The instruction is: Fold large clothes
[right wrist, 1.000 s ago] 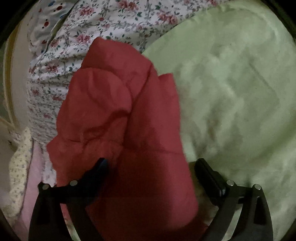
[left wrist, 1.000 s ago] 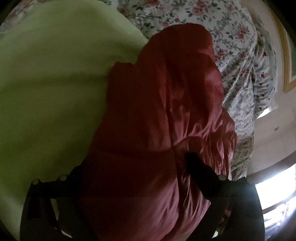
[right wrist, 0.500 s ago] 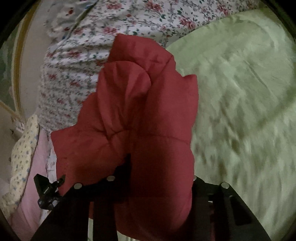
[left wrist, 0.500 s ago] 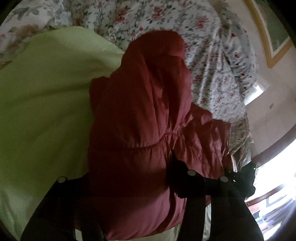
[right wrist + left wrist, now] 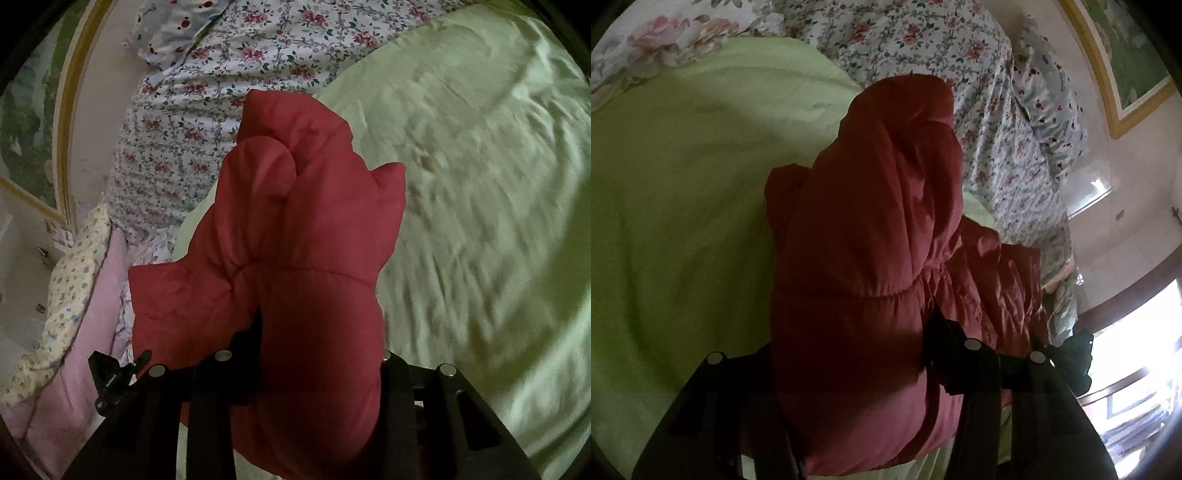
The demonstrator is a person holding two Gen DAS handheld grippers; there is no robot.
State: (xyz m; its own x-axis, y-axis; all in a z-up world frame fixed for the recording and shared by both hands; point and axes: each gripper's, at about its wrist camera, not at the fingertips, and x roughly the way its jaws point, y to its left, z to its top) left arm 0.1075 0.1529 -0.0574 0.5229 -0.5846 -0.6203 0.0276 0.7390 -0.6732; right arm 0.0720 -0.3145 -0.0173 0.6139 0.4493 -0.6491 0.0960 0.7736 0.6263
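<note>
A puffy red quilted jacket (image 5: 871,229) hangs bunched above a light green bedspread (image 5: 672,206). My left gripper (image 5: 849,354) is shut on a thick fold of its near edge, and the fabric bulges between the fingers and hides the tips. In the right wrist view the same red jacket (image 5: 303,236) fills the centre. My right gripper (image 5: 317,354) is shut on another thick fold of it, and the padding covers the fingertips. The other gripper shows as a small black shape at the lower right of the left wrist view and the lower left of the right wrist view.
A floral sheet (image 5: 960,62) covers the far part of the bed, with a spotted pillow (image 5: 1052,110) by the wall. A gold-framed picture (image 5: 1123,70) hangs on the wall. A pink and a dotted cloth (image 5: 74,302) lie at the bed's edge. A bright window (image 5: 1137,354) is at the right.
Both grippers closed from wide open onto folds of the red jacket and lifted it. The jacket now hangs higher and more bunched, and more of the wall and floral sheet shows.
</note>
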